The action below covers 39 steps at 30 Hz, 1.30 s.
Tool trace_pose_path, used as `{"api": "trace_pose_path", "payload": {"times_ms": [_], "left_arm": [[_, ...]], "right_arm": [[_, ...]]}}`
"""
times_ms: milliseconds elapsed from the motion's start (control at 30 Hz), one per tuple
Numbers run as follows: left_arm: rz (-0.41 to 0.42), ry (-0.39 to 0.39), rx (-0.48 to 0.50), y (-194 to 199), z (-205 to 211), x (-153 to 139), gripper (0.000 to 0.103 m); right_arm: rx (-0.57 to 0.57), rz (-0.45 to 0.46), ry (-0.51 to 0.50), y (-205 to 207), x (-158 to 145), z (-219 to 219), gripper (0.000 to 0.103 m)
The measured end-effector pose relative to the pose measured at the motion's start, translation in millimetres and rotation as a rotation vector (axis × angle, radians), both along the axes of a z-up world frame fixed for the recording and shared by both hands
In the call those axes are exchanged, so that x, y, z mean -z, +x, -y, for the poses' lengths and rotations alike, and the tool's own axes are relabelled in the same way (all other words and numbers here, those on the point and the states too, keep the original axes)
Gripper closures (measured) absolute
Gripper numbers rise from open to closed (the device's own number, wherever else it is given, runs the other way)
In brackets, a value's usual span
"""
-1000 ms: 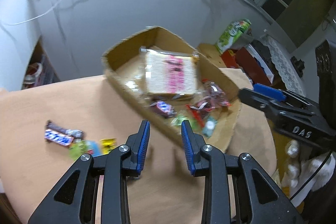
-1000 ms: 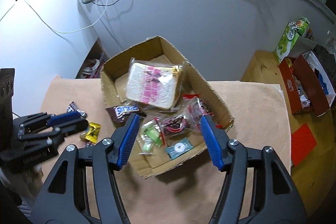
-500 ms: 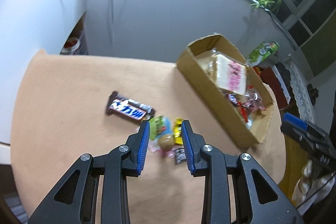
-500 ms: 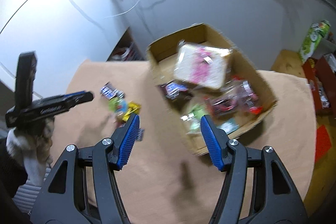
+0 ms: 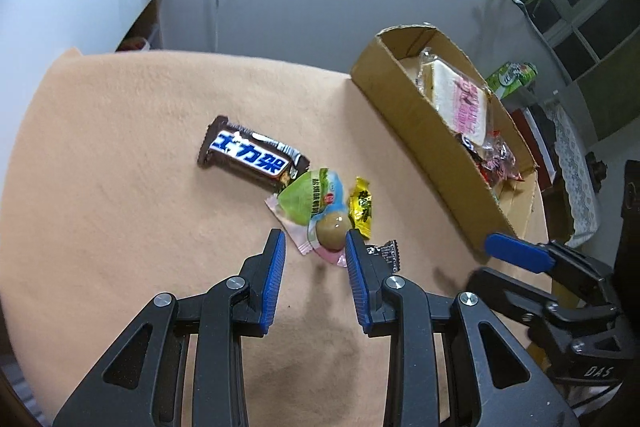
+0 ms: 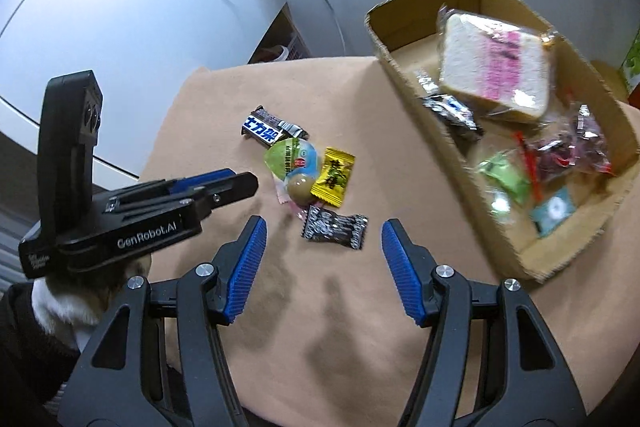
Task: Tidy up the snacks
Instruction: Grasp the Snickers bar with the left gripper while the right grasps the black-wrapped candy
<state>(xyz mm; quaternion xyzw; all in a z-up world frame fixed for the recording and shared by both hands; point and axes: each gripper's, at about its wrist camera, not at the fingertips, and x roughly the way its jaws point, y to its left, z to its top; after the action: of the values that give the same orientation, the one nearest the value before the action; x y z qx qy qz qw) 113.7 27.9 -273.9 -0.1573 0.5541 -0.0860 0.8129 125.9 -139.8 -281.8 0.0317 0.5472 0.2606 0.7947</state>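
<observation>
Four wrapped snacks (image 6: 308, 171) lie clustered on the tabletop (image 5: 120, 187) beside the cardboard box (image 6: 424, 131) of snacks. Both tools hover over them released and empty, left tool (image 5: 314, 259), right tool (image 6: 322, 251).

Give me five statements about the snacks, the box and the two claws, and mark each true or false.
1. The chocolate bar lies inside the cardboard box. False: it lies on the tan cloth, outside the box.
2. The wrapped sandwich is in the box. True.
3. The left claw is shut on the yellow candy. False: it is open and holds nothing.
4. The black candy wrapper lies on the cloth ahead of the open right claw. True.
5. The green jelly cup sits between the chocolate bar and the yellow candy. True.
</observation>
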Motion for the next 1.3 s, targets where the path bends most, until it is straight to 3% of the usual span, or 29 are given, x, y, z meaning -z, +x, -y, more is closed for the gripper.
{"api": "trace_pose_path", "payload": {"times_ms": [367, 500, 600, 767, 967, 1067, 1300], "left_arm": [[-0.009, 0.022, -0.055, 21.5, -28.9, 4.5, 0.074], [-0.059, -0.040, -0.123, 41.9, -42.5, 10.3, 0.074], [-0.028, -0.016, -0.150, 55.9, -46.4, 3.3, 0.074], [-0.020, 0.095, -0.010, 96.3, -25.2, 2.0, 0.074], [-0.137, -0.004, 0.037, 120.2, -29.6, 32.2, 0.074], [-0.181, -0.004, 0.072, 115.8, -32.4, 43.7, 0.074], [-0.167, -0.034, 0.076, 86.0, -44.7, 38.4, 0.074]], "right_arm": [[-0.026, -0.037, -0.079, 15.0, 35.0, -20.5, 0.040], [-0.034, -0.039, -0.086, 12.1, 38.7, -21.0, 0.040], [-0.041, -0.030, -0.100, 9.4, 37.9, -18.0, 0.040], [-0.023, -0.039, -0.090, 7.0, 35.7, -7.9, 0.040], [-0.017, -0.052, -0.088, 4.8, 39.0, -2.4, 0.040], [-0.006, -0.060, -0.082, 5.5, 40.4, 2.7, 0.040], [-0.077, -0.071, -0.111, 9.7, 53.4, -14.4, 0.040]]}}
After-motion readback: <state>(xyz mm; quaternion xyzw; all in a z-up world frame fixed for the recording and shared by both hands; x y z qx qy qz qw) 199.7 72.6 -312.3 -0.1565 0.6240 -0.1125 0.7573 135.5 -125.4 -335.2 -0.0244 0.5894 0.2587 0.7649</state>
